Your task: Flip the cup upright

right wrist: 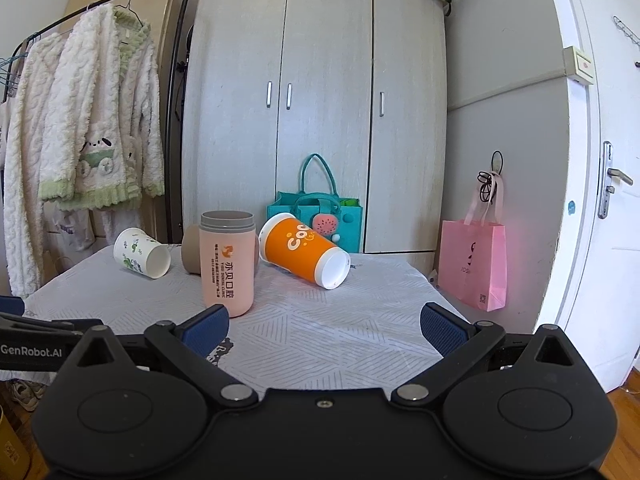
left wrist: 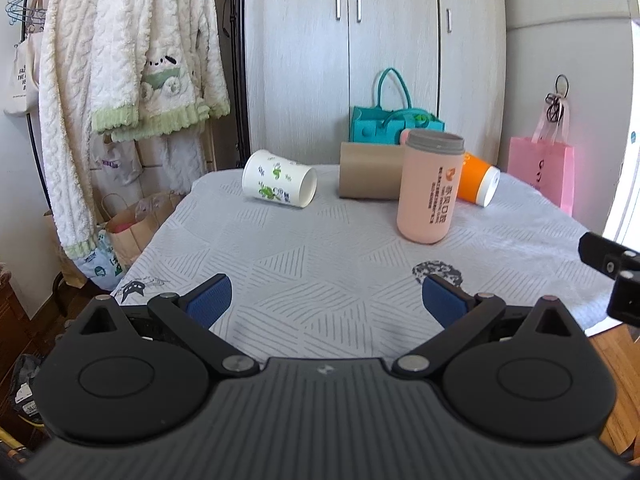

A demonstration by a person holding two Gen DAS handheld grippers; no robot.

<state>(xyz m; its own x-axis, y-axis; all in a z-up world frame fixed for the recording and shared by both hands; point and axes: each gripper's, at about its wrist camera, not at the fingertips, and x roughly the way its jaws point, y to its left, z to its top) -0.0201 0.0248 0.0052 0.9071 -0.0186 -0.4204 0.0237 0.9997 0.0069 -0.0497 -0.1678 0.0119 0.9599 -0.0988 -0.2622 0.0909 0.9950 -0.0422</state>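
A pink cup [left wrist: 430,186] [right wrist: 228,262] stands upright mid-table. A white paper cup with green print [left wrist: 279,184] [right wrist: 141,253] lies on its side at the far left. An orange cup [left wrist: 478,184] [right wrist: 304,254] lies on its side at the right, white base toward me. A tan cup [left wrist: 370,176] [right wrist: 192,250] lies on its side behind the pink one. My left gripper [left wrist: 326,300] is open and empty over the table's near edge. My right gripper [right wrist: 324,328] is open and empty, in front of the cups.
The table [left wrist: 304,264] has a grey patterned cloth. A teal felt bag [right wrist: 316,220] stands at the back against a wardrobe [right wrist: 316,112]. A pink paper bag [right wrist: 474,260] hangs at the right. Robes on a rack [left wrist: 120,80] hang at the left.
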